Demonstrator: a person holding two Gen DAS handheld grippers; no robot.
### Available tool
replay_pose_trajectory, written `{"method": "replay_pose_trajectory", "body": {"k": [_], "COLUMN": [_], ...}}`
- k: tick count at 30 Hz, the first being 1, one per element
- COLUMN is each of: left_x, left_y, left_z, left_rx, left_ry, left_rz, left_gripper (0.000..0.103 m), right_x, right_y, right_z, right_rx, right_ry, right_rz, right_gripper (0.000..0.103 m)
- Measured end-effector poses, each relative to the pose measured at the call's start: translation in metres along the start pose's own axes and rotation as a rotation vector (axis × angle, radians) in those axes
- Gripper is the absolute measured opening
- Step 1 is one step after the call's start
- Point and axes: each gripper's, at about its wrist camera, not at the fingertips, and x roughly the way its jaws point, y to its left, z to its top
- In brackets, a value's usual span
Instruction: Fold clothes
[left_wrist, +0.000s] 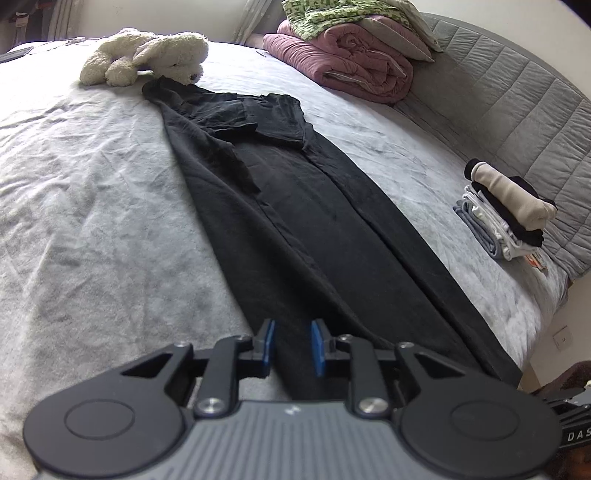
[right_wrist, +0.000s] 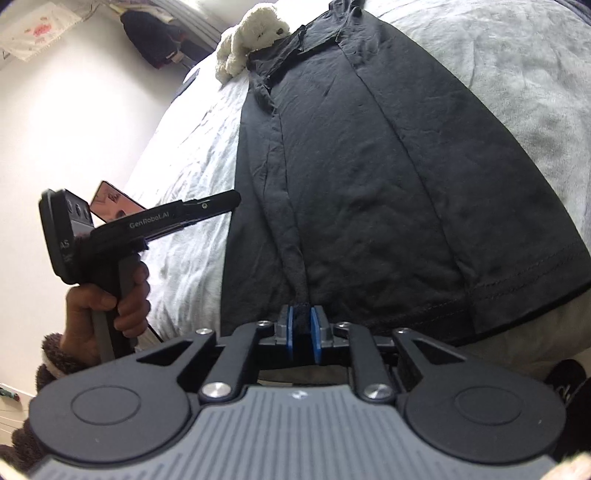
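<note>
Black shirt (right_wrist: 369, 177), soft and limp, lies narrow-folded; right gripper (right_wrist: 302, 334) pinches its hem, left gripper (left_wrist: 292, 347) gapes.

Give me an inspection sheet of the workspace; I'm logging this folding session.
Surface: bed, grey wrinkled cover.
Job's things: black shirt laid out long, sides and sleeves folded inward.
Clutter: plush toy touching the shirt's far end; folded stack by the headboard; rolled quilts.
Grippers: left gripper open over the shirt's near end; right gripper shut on the hem.
Cables: nothing seen.
Surroundings: padded grey headboard, white wall.
</note>
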Motion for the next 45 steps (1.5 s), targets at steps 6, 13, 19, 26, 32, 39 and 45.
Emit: {"method": "replay_pose_trajectory", "body": {"k": [6, 13, 19, 26, 32, 39, 45], "left_x": [-0.004, -0.001, -0.001, -0.004, 0.004, 0.008, 0.007], "left_y": [-0.001, -0.008, -0.009, -0.011, -0.016, -0.015, -0.011], "left_z": [0.001, 0.001, 0.001, 0.003, 0.003, 0.000, -0.012], "left_rx": [-0.008, 0.012, 0.025, 0.038, 0.070, 0.083, 0.125], "left_ry": [-0.019, -0.012, -0.018, -0.047, -0.033, 0.000, 0.090], "left_rz": [-0.013, -0.011, -0.015, -0.023, -0.021, -0.008, -0.053], "left_gripper": [0.026, 0.026, 0.026, 0.025, 0.024, 0.023, 0.023], "right_x": [0.011, 0.032, 0.042, 0.037, 0.061, 0.039, 0.014], "right_y": [0.008, 0.020, 0.026, 0.047, 0.060, 0.055, 0.054], "right_z": [-0.024, -0.052, -0.060, -0.064, -0.083, -0.071, -0.031], "right_rx": [-0.008, -0.025, -0.022, -0.150, -0.261, -0.253, -0.311], "right_ry": [-0.039, -0.069, -0.075, -0.122, 0.024, 0.026, -0.060], "right_rz": [0.085, 0.176, 0.198, 0.212, 0.150, 0.169, 0.108], "right_gripper": [0.046, 0.039, 0.033, 0.004, 0.002, 0.013, 0.014]}}
